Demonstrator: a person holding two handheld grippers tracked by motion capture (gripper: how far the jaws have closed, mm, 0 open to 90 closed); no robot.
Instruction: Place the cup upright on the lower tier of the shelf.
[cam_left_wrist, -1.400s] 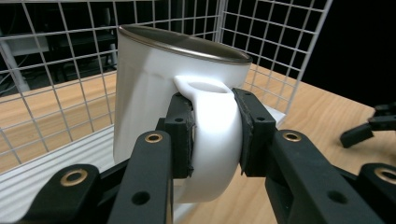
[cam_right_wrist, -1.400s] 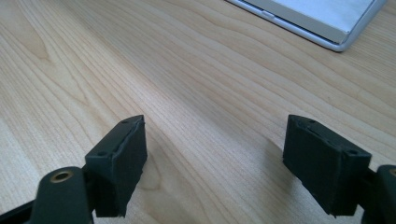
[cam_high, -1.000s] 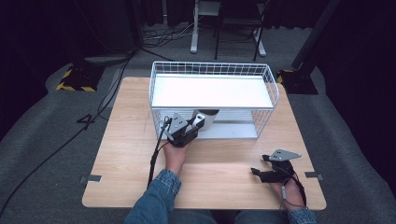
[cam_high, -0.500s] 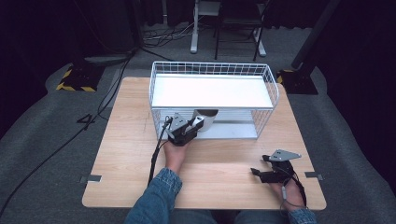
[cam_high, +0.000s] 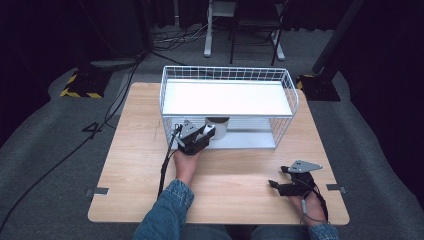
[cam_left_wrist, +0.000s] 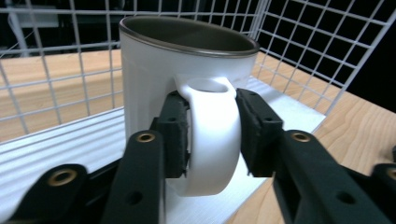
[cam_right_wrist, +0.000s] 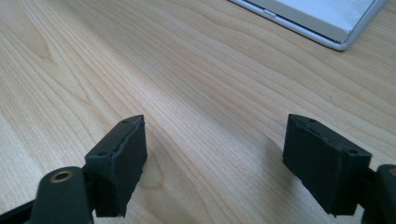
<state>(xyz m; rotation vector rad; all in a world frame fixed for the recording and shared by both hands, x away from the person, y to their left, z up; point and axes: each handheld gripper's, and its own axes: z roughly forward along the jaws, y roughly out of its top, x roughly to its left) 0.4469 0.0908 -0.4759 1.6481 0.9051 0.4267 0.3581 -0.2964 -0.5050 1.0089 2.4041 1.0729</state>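
two tools, left tool (cam_left_wrist: 210, 135) pinching mug handle (cam_left_wrist: 209, 140), right tool (cam_right_wrist: 215, 158) agape

A black-and-yellow striped floor plate (cam_high: 79, 86) lies near black cables (cam_high: 125, 75) on the grey carpet (cam_high: 45, 150).

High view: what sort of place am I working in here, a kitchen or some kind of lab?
Likely a lab or recording studio, not a kitchen: a lone wooden table on grey carpet, dark surroundings, cables across the floor, and hazard-striped tape marking a stand's base.
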